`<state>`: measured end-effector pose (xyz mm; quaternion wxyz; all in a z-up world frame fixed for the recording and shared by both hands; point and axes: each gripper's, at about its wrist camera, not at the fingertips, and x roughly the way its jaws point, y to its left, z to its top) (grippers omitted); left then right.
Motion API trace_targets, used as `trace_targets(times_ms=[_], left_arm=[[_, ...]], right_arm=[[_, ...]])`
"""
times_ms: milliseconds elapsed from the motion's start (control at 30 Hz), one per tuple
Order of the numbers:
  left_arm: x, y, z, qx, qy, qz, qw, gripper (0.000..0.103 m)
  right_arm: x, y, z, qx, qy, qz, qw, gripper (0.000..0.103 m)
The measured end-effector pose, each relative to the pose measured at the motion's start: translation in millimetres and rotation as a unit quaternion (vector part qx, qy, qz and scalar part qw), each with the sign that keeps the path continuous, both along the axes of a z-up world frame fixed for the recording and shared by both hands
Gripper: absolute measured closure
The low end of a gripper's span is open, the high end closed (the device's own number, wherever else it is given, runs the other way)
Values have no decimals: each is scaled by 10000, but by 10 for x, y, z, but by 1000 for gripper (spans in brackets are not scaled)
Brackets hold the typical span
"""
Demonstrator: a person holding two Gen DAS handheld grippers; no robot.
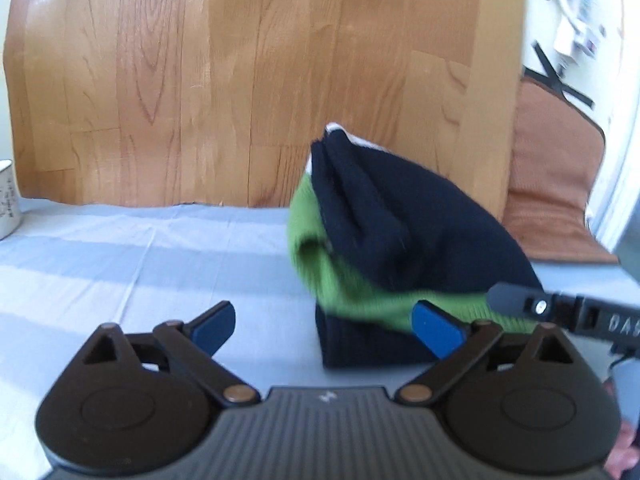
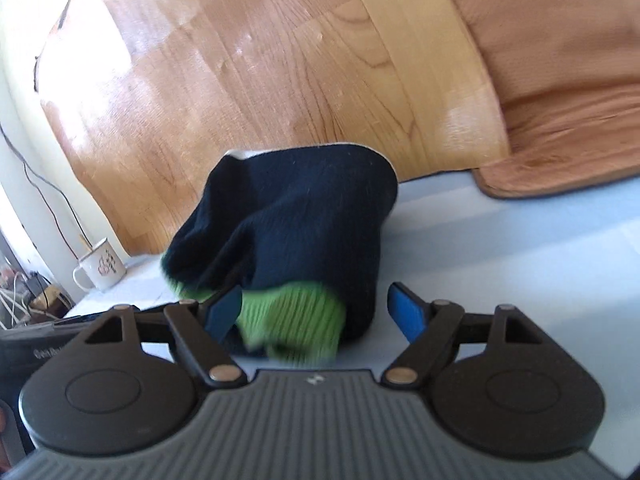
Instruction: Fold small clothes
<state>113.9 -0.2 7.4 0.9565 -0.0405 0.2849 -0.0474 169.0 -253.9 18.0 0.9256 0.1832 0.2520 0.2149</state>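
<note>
Right tool [image 2: 316, 310] agape around garment [image 2: 296, 216]

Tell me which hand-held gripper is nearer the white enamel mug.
Left. The left hand-held gripper faces the cloth beside the white enamel mug; the right hand-held gripper straddles the navy-and-green knitted garment, farther over.

A navy-and-green knit garment [image 1: 404, 240] sits bunched in a heap on pale-blue cloth [image 1: 160, 248].

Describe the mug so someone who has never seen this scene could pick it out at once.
Start at the wooden board standing behind the pale blue sheet. At the sheet's far left edge, near some cables, stands the white enamel mug. It is the only cup here, with a dark rim and dark print on its side.
</note>
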Motion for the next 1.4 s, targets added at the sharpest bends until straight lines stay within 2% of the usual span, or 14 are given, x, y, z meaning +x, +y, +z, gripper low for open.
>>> trace_targets(times_ms=[200,433,633,1400], left_arm=[[-324,-171,-103,318,105,13,9994,0],[-512,-223,-121,585,-78,151,9981,0],[-535,-255,-126,726,-146,160,9971,0],[-549,-238,-140,618,-130,143,9979,0]], right_arm=[[-494,17,-45,-74,41,-350,9994,19],[-826,43,-58,-111,-127,-851,9962,16],[-883,106,-51,-316,-173,-948,9948,9],[-848,149,-95,-361,92,-740,9966,9]])
